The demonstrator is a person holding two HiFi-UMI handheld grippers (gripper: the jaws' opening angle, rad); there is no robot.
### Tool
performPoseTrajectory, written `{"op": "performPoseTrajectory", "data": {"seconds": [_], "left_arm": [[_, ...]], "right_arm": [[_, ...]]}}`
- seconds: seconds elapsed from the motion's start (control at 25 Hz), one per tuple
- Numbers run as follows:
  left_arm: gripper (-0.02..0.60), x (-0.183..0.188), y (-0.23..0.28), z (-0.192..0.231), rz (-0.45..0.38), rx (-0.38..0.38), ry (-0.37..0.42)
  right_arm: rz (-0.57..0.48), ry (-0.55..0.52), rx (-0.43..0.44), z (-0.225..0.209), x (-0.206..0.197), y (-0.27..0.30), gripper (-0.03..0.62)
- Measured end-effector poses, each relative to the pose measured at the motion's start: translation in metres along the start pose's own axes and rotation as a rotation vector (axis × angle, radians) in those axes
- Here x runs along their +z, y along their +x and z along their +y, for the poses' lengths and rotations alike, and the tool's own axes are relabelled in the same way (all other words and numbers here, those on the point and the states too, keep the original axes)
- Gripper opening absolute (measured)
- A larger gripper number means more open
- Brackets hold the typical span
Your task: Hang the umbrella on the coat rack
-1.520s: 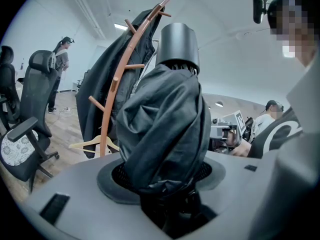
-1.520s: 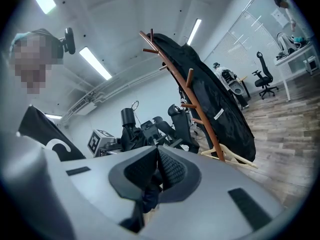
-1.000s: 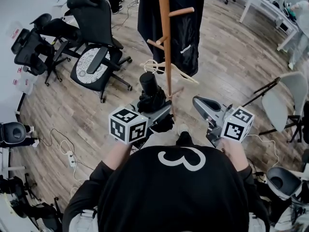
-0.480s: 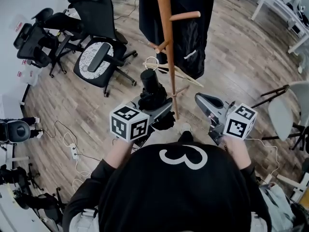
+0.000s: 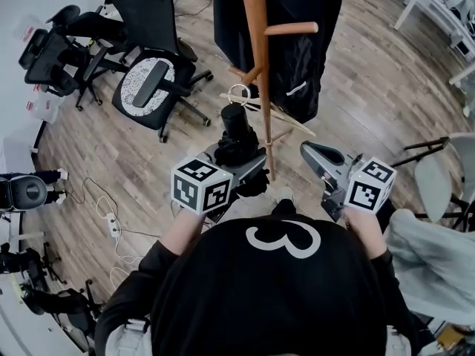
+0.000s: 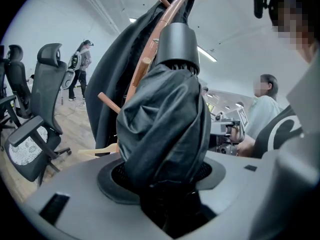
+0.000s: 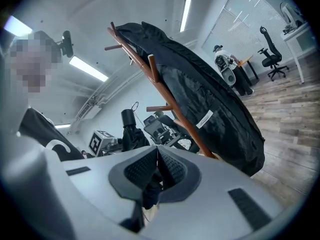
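Two grippers were in front of the coat rack (image 5: 259, 73). The left gripper (image 5: 236, 162) had its fingers spread wide and clamped on the bunched black canopy of the folded umbrella (image 5: 234, 128). The umbrella's round handle cap pointed up toward the pole, near it but apart. The right gripper (image 5: 312, 156) had its fingers together at the tips with nothing clearly held, and sat right of the pole.

- Free pegs: the short lower peg (image 5: 243, 71) was nearest the cap. The longer upper peg (image 5: 291, 28) was beside the black coat (image 5: 300, 50).
- No carrying strap was made out. The pale ring (image 5: 239, 93) by the cap may belong to the wooden hanger (image 5: 286, 117).

Judgement: find the strap first and spread it with the right fingers. Raise the cap above the lower peg, settle the strap over it, and release only once it bears weight. Keep clear of the hanger.
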State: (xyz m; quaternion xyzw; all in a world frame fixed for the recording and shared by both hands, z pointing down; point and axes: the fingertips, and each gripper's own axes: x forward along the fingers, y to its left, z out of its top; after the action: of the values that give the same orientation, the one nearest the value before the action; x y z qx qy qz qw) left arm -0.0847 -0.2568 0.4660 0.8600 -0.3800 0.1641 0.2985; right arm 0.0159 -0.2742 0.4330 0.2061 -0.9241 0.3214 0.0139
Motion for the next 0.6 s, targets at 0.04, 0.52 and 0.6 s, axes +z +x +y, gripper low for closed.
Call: {"op": "performPoseTrajectory", "data": {"seconds": [0.04, 0.52, 0.6], "left_arm": [[0.264, 0.0, 0.002, 0.001, 0.002, 0.001, -0.002], [0.264, -0.003, 0.018, 0.022, 0.019, 0.004, -0.037], [0.264, -0.002, 0.022, 0.024, 0.023, 0.007, -0.039]], "right_arm": [[0.003, 0.003, 0.001, -0.002, -0.001, 0.001, 0.026], [0.024, 0.024, -0.006, -0.019, -0.004, 0.011, 0.026], [0.027, 0.027, -0.007, -0.022, -0.002, 0.011, 0.026]]}}
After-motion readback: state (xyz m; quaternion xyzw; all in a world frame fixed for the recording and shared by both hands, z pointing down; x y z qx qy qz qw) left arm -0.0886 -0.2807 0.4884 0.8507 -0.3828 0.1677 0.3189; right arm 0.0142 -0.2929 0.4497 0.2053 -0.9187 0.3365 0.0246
